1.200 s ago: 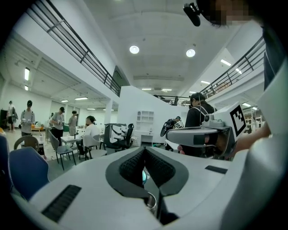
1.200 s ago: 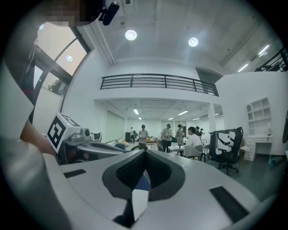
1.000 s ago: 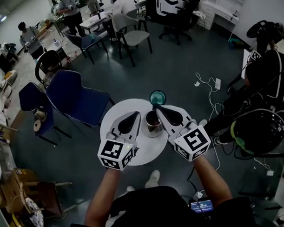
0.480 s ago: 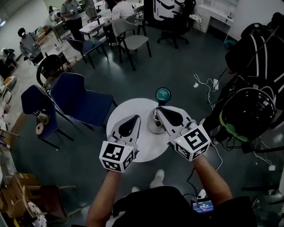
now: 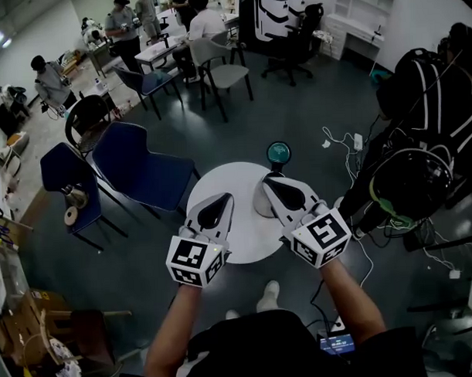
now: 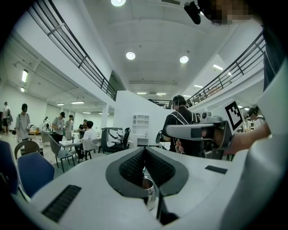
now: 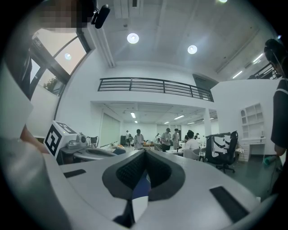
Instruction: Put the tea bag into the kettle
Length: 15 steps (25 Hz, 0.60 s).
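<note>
The steel kettle [image 5: 260, 205] stands on the round white table [image 5: 238, 239], mostly hidden under my right gripper [image 5: 268, 178]. In the right gripper view, that gripper [image 7: 145, 152] is shut on a blue-and-white tea bag [image 7: 140, 192] that hangs down between its pads. My left gripper [image 5: 225, 197] rests over the table to the left of the kettle, jaws together. In the left gripper view, the left gripper [image 6: 145, 150] is shut and a bit of shiny steel rim [image 6: 149, 194] shows below the tips. A teal round lid [image 5: 279, 152] lies at the table's far edge.
Two blue chairs [image 5: 139, 169] stand close to the table's left. A person with a black backpack [image 5: 420, 85] and a black helmet [image 5: 410, 189] are close on the right. Cables [image 5: 350, 145] lie on the floor. People sit at desks [image 5: 165, 39] far behind.
My right gripper has moved over the kettle, which stood exposed between the grippers a second ago. The whole view has shifted, so table and grippers sit further right in the frame.
</note>
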Tool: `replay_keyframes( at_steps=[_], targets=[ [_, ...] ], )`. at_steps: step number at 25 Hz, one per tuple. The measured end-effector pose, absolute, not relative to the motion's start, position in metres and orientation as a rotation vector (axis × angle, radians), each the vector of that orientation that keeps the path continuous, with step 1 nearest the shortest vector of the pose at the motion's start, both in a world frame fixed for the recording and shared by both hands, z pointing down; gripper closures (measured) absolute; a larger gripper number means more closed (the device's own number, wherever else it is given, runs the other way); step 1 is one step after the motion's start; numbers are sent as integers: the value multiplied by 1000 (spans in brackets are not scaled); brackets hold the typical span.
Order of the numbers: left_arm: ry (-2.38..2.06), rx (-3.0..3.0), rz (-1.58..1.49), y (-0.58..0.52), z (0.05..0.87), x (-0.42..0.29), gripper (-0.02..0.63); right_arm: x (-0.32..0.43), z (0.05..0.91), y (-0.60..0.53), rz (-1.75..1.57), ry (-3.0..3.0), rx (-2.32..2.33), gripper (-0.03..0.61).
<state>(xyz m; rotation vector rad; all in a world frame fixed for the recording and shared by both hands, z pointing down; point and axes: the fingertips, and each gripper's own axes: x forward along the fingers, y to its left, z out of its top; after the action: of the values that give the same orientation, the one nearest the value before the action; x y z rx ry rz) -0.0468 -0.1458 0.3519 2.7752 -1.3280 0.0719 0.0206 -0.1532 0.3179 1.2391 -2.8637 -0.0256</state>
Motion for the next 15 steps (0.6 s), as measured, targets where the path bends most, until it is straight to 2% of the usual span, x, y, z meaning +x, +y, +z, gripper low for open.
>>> replay_keyframes(
  at_steps=[15],
  targets=[
    [-1255, 2810, 49, -76, 352, -77, 598, -13, 315, -78, -35, -2834, 1324, 560]
  ],
)
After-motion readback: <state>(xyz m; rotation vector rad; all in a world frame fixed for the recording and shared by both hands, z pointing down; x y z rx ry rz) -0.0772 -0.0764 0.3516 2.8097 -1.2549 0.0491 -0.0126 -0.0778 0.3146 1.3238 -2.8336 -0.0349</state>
